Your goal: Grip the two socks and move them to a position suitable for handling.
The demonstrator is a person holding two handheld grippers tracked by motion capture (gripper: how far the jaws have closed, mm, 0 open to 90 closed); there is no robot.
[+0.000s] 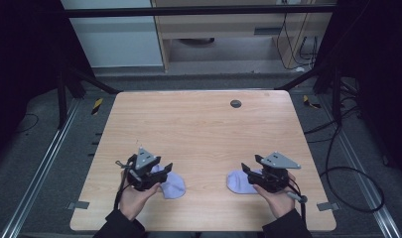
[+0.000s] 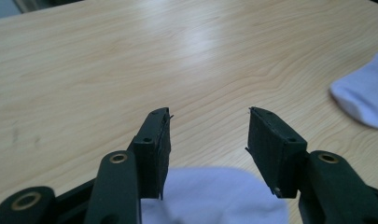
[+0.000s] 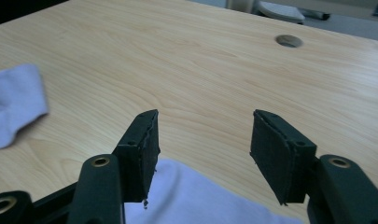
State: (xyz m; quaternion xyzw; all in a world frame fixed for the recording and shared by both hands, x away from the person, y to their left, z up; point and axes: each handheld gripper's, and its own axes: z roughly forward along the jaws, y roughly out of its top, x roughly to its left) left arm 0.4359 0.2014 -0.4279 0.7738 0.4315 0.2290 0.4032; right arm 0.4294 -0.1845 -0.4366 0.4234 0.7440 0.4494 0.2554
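Two pale lavender socks lie on a light wooden table [image 1: 198,129], both toward the edge nearest the person and well apart from each other. The left sock [image 1: 172,183] sits at the near-left part of the tabletop, just under and beside the left gripper [image 1: 159,171]; the right sock [image 1: 238,181] lies at the near-right, touching or just under the right gripper [image 1: 250,171].

Seen along the left gripper [image 2: 209,122], the black jaws stand wide apart with bare wood between their tips and nothing held; the left sock [image 2: 214,196] spreads on the table below and behind them, and the other sock [image 2: 361,93] lies farther off. In the right gripper view, the right gripper [image 3: 204,122] is likewise spread wide and empty above the right sock [image 3: 196,196], with the left sock [image 3: 14,105] well away across the grain.

A person's hands grip both tools from the table's near edge. Toward the table's far edge sits a small round grey grommet [image 1: 235,103].
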